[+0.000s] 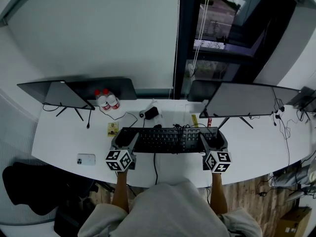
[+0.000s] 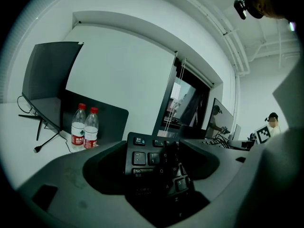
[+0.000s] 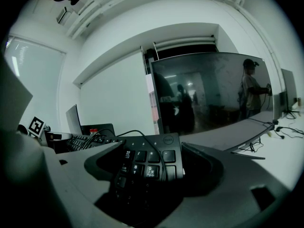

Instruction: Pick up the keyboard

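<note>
A black keyboard [image 1: 170,139] lies across the white desk [image 1: 59,142] straight in front of me. My left gripper [image 1: 126,141] is at its left end and my right gripper [image 1: 211,141] at its right end. In the left gripper view the keyboard [image 2: 152,158] fills the gap of the left gripper [image 2: 159,151], with the jaws pressed on its front and back edges. In the right gripper view the numpad end of the keyboard [image 3: 149,163] sits the same way in the right gripper [image 3: 147,160]. Its black cable [image 3: 159,148] lies over the keys.
Two monitors [image 1: 61,95] [image 1: 247,100] stand at the back left and back right. Two water bottles [image 1: 107,100] stand by the left monitor. A phone [image 1: 85,159] lies near the front left edge, and a yellow card [image 1: 113,128] and a small black device [image 1: 151,113] lie behind the keyboard.
</note>
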